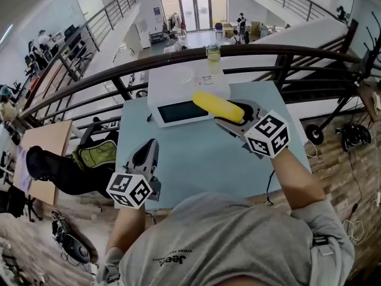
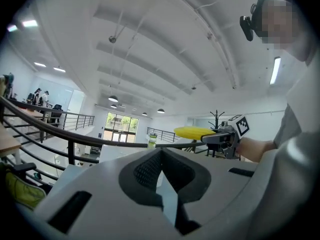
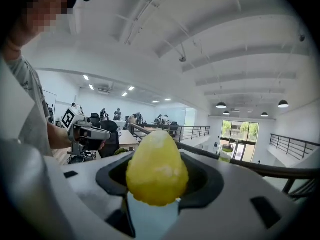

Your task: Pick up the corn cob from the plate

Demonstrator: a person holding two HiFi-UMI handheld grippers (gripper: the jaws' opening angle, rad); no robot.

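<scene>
Right claw point(image 1: 235, 119) is clenched on the corn cob point(image 1: 218, 106), and it grips the cob near one end only. The longer yellow part sticks out free, toward the white box point(image 1: 172, 88) with a dark panel. In the right gripper view the rounded tip of the cob fills the space between the two jaws. The cob is in the air above the light blue surface point(image 1: 196, 154) and touches nothing else. The pale round shape on top of the box seems to be the plate point(image 1: 180, 75), but it is difficult to see clearly. I judge that the pick is done.

Left claw point(image 1: 147, 151) rests low near the front edge of the surface, well apart from the cob. Its jaws are pressed together with nothing between them.

What could go wrong, in my opinion: the grip is far from the middle, so the free end may tip downward and turn inside the jaws. The cob is round and looks smooth, so a quick swing could let it slide out and fall on the box.

I count one cob, two claws, one box, one plate and one bottle point(image 1: 213, 51) at the railing.
</scene>
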